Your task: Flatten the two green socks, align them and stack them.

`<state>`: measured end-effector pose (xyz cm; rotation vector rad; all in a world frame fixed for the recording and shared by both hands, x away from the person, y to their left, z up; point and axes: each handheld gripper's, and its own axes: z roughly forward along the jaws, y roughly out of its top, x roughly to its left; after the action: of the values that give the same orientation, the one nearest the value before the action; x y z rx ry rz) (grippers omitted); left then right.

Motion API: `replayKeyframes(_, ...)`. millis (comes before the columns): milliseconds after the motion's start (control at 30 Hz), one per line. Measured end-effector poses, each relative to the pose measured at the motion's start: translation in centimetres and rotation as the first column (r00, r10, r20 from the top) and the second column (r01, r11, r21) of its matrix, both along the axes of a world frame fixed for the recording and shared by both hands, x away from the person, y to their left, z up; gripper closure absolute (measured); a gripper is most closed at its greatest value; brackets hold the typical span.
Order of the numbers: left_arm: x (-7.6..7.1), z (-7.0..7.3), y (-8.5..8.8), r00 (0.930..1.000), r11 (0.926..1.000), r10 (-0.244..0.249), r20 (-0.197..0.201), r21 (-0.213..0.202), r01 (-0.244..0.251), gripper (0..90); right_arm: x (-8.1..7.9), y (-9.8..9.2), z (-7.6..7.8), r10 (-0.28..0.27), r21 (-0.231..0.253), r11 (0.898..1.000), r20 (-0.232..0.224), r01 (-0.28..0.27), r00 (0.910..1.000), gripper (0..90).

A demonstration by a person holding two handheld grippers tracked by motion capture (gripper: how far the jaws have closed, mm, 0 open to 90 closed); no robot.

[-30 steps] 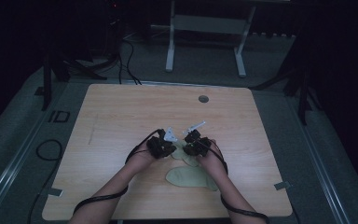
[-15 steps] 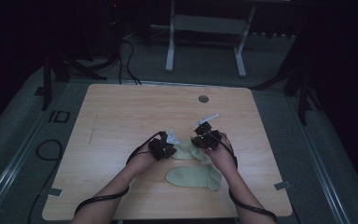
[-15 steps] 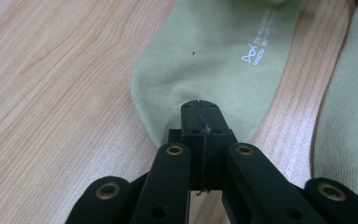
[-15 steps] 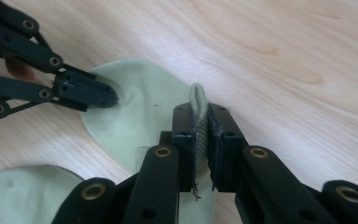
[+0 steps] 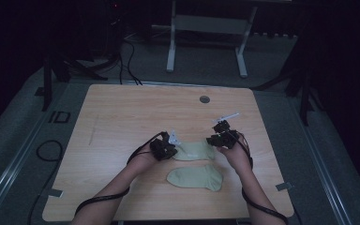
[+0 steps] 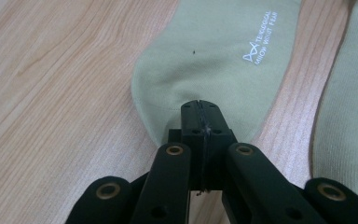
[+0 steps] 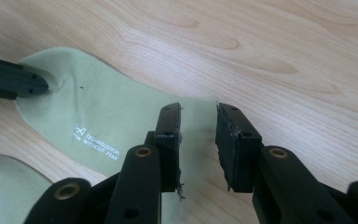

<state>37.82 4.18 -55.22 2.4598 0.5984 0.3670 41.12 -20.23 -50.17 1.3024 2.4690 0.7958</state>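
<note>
I see two pale green socks on the table (image 5: 122,122). The far sock (image 5: 194,151) lies flat between my two tools, stretched sideways, and the near sock (image 5: 194,178) lies flat just in front of it, close but apart. My left hand-held gripper (image 5: 168,149) is clenched on one end of the far sock and pins it to the wood. My right hand-held gripper (image 5: 221,133) has just been opening; its jaws now stand parted above the other end with only a sliver of cloth edge below them, not pinched. I judge the laying out of this sock nearly done: one end is let go, the other still has to be released, and whether the pair then gets stacked or folded is left.

The left gripper view shows the shut jaws biting the rounded end of the far sock (image 6: 214,60) and small white lettering on it. The right gripper view shows the gap between my right jaws, the same sock (image 7: 107,116), and the left tool's tip (image 7: 28,84) at its far end. The high view gives the layout of both socks.
</note>
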Motion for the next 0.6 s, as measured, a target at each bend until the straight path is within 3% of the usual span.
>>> replayKeyframes(167, 0.0, 0.0, 0.0, 1.0000, 1.0000, -0.001, 0.002, 0.002, 0.001, 89.5, -0.4, 0.4, -0.1, 0.029, -0.007, 1.000, 0.018, -0.029, 0.9994, 80.5)
replayKeyframes(300, 0.0, 0.0, 0.0, 1.0000, 1.0000, -0.005, 0.003, 0.003, 0.005, 89.5, -0.4, 0.9, -1.9, 0.050, -0.037, 0.998, -0.013, -0.050, 0.9987, 87.1)
replayKeyframes(433, 0.1, 0.1, -0.2, 0.9998, 0.9995, -0.017, 0.009, 0.025, 0.017, 89.5, -0.1, 0.8, -3.9, 0.029, -0.082, 0.996, -0.035, -0.032, 0.9990, 88.6)
replayKeyframes(467, 0.2, 0.1, -0.2, 0.9998, 0.9995, -0.014, 0.011, 0.028, 0.014, 89.5, 0.0, 0.5, -4.0, 0.016, -0.058, 0.998, -0.034, -0.018, 0.9993, 88.6)
replayKeyframes(533, 0.5, 0.2, -0.4, 0.9999, 0.9994, -0.014, 0.008, 0.031, 0.014, 89.5, 0.2, -0.1, -3.9, -0.009, -0.072, 0.997, -0.026, 0.007, 0.9996, 88.6)
replayKeyframes(600, 0.7, 0.1, -0.6, 0.9999, 0.9995, -0.012, 0.008, 0.028, 0.011, 89.5, 0.4, -0.7, -3.9, -0.021, -0.049, 0.999, -0.036, 0.019, 0.9991, 88.6)
